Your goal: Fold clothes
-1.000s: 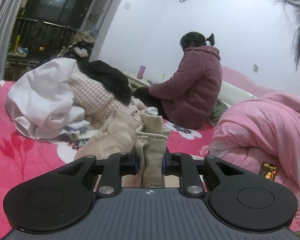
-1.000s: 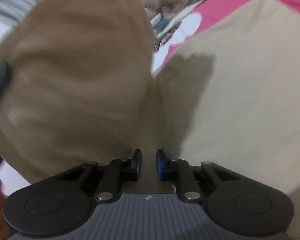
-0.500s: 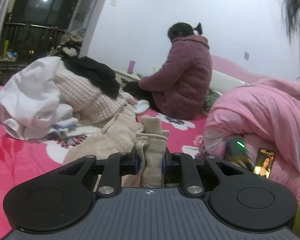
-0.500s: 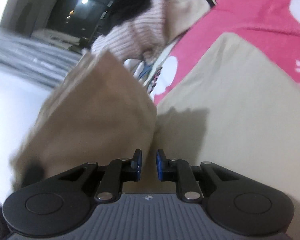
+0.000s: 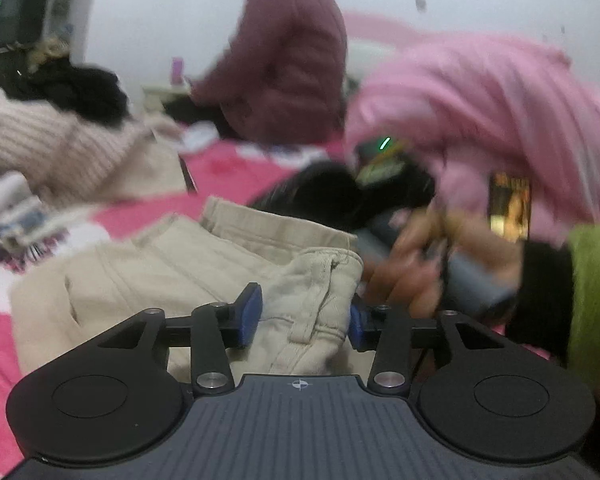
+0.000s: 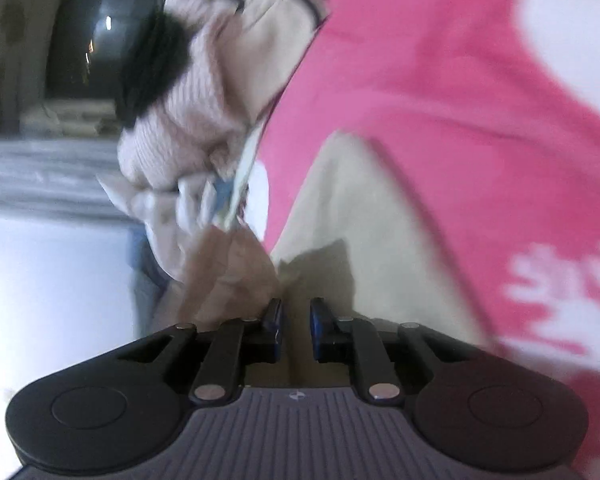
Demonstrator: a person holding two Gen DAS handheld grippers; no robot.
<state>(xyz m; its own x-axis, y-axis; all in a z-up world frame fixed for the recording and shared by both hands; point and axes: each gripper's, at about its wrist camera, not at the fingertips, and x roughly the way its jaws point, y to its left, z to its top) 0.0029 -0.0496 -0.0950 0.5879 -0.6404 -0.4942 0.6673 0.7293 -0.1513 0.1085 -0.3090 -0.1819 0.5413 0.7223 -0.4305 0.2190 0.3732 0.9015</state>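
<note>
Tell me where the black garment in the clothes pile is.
In the left wrist view the black garment lies at far left, behind the pink knit sweater, left of the seated person.

Seated person (image 5: 288, 60) blurred, head cut off; pink quilt (image 5: 500, 100) smeared

Each claw, left (image 5: 302, 318) and right (image 6: 296, 330), had a ribbed grey housing marked with a small crosshair, two black rounded shoulders with circular recesses, black linkage arms with silver pivot screws, and blue pads (image 5: 250, 316). The operator's sleeve (image 5: 592, 308) was fuzzy green over a black cuff.
</note>
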